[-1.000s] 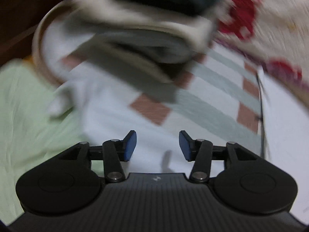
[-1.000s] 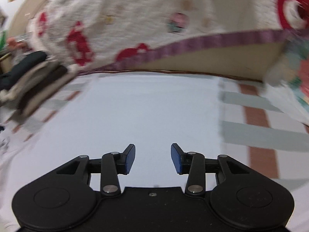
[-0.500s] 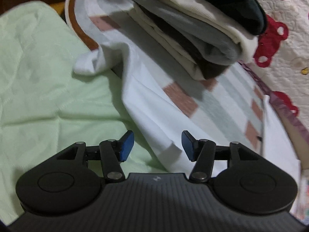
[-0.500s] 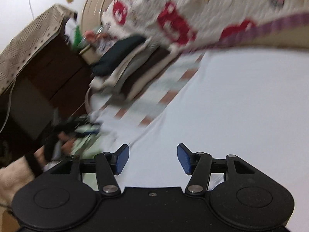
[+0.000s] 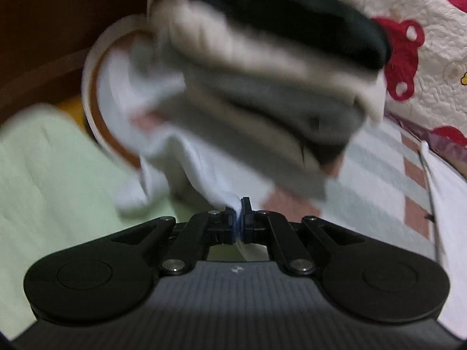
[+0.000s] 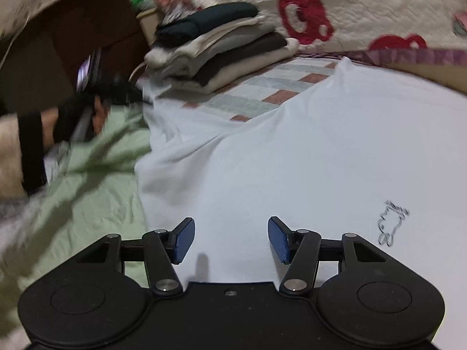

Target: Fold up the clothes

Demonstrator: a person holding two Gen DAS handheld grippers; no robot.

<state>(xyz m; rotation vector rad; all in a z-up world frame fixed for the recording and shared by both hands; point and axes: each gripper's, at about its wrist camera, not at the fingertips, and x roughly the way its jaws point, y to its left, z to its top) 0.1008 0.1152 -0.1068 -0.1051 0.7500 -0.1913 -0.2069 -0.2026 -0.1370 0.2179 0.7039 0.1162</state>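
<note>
Left gripper (image 5: 239, 215) pinched on white shirt (image 6: 292, 151) edge, lower centre of left view. Shirt spread across centre-right of right view: one, soft, light, limp; likely best taken at corners or hem. Right gripper (image 6: 230, 240) wide, holding nothing, bottom centre. One folded stack (image 6: 221, 46) upper centre, about five or six garments, count unclear.

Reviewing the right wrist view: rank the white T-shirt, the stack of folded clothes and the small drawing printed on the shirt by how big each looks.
Largest to smallest as they look in this view:
1. white T-shirt, spread across most of the frame
2. stack of folded clothes, though it lies farther from the camera, so its true size is unsure
3. small drawing, clearly smallest
</note>
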